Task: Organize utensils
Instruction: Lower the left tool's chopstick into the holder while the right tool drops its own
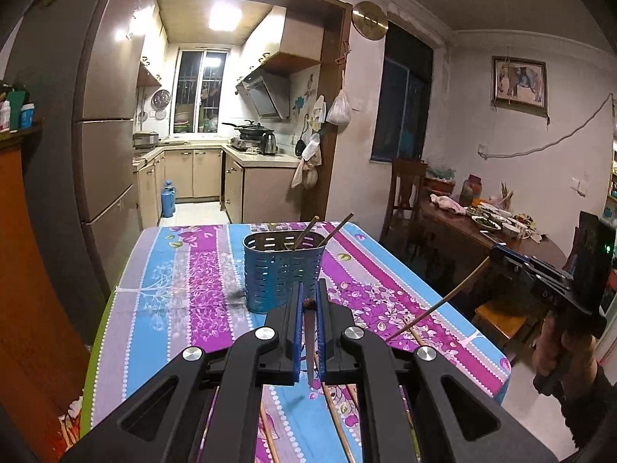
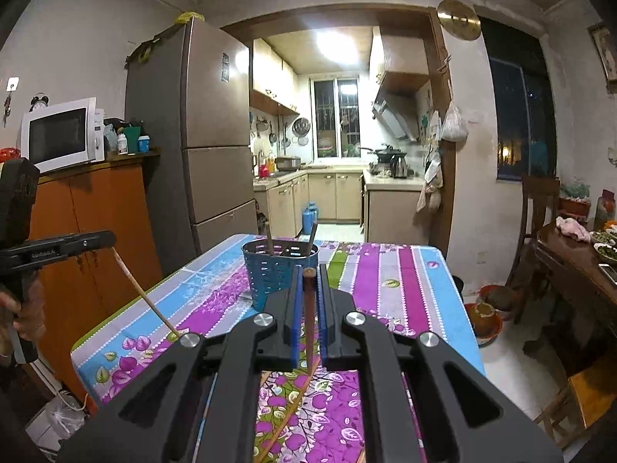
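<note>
Two gripper-held chopsticks are hanging over a table (image 1: pixel 185 270) that is wearing a cloth of purple, blue and grey floral stripes. A blue perforated utensil holder (image 1: pixel 281 274) is standing upright on that cloth, toward its far end, with two chopsticks (image 1: pixel 306 233) leaning inside it, their tops sticking out above the rim. More loose chopsticks (image 1: pixel 333 413) are lying flat on the cloth at the near edge, partly hidden under the gripper bodies.

The left gripper (image 1: pixel 308 305) is pointing toward the holder, its blue-edged jaws clenched tight on a dark brown chopstick (image 1: pixel 309 347) that is running lengthwise between them, its butt end showing at the fingertips. The right gripper (image 2: pixel 308 276) is clamping a reddish-brown chopstick (image 2: pixel 309 320) in the same lengthwise way, its squared end poking up between the jaw tips, just short of the holder in the view. In each wrist view the other gripper is showing at the frame's edge, held in a hand, with its pale chopstick slanting down toward the cloth.
</note>
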{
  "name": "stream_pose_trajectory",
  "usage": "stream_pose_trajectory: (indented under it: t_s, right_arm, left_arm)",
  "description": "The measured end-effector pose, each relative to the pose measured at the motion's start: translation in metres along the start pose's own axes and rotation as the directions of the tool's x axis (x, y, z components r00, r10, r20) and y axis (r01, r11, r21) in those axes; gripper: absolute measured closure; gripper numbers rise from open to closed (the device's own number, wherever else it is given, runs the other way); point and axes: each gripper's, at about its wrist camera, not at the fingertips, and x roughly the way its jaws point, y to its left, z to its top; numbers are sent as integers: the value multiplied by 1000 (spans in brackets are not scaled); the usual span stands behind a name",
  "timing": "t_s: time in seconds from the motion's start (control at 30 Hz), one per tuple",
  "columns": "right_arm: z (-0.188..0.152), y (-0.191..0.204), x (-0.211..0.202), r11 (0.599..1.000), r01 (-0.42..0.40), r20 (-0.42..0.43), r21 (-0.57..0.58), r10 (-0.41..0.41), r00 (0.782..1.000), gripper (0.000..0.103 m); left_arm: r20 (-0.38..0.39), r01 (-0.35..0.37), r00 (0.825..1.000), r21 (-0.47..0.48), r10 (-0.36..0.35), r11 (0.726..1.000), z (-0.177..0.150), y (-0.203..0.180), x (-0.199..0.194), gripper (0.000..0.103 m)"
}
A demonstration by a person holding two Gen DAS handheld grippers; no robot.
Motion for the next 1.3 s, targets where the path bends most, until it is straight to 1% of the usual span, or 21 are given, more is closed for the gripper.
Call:
stream_pose_trajectory:
  t_s: [0.23,0.33,0.4,0.47,0.5,0.67,0.73,0.8,0.87,0.9,0.97,1.0,1.03,1.17,1.3]
  right_arm:
    - [6,-1,26,1000,-20,-90,0,20,996,97]
    - [20,-2,34,999,-34,-94,1,34,995,97]
    - [34,-2,39,999,-46,-82,3,46,996,98]
    - [56,-1,44,999,-52,-57,-5,52,997,98]
    - [66,-1,46,998,-56,-43,-7,55,998,98]
    - [114,-2,53,998,-68,40,-13,68,997,98]
    - [135,0,63,997,-71,78,-12,72,994,97]
    - [148,2,79,998,-63,107,-15,64,992,97]
    - [154,2,98,999,-49,121,-16,51,991,97]
    - [155,2,112,999,-52,122,-6,52,991,97]
    - [149,0,140,999,-51,107,11,50,993,97]
    - [145,0,149,999,-49,99,14,48,994,97]
    - [139,-1,162,999,-48,83,21,46,996,97]
    - [108,-2,204,999,-24,13,36,24,1000,97]
    - [81,-2,225,998,-34,-41,56,37,998,97]
  left_arm:
    - [-19,3,1000,15,-3,1000,6,0,20,96]
    - [-6,-5,1000,25,5,1000,24,6,28,96]
    - [14,-18,1000,39,17,999,43,8,32,96]
    - [50,-34,998,51,31,998,70,13,34,96]
    - [63,-39,997,55,35,998,78,13,34,96]
    - [169,-76,984,81,61,994,145,18,40,96]
    - [189,-82,980,92,64,992,166,18,52,96]
    - [198,-96,977,108,73,989,178,17,71,96]
    - [197,-114,976,121,89,986,183,18,90,96]
    - [194,-111,977,125,85,986,184,19,100,96]
    - [171,-112,981,125,90,986,181,23,126,96]
    - [156,-101,984,118,82,988,177,25,137,96]
    - [134,-91,988,109,77,990,172,27,150,96]
    - [76,-100,993,123,91,987,143,34,192,96]
    - [37,-87,996,129,83,988,111,40,220,96]
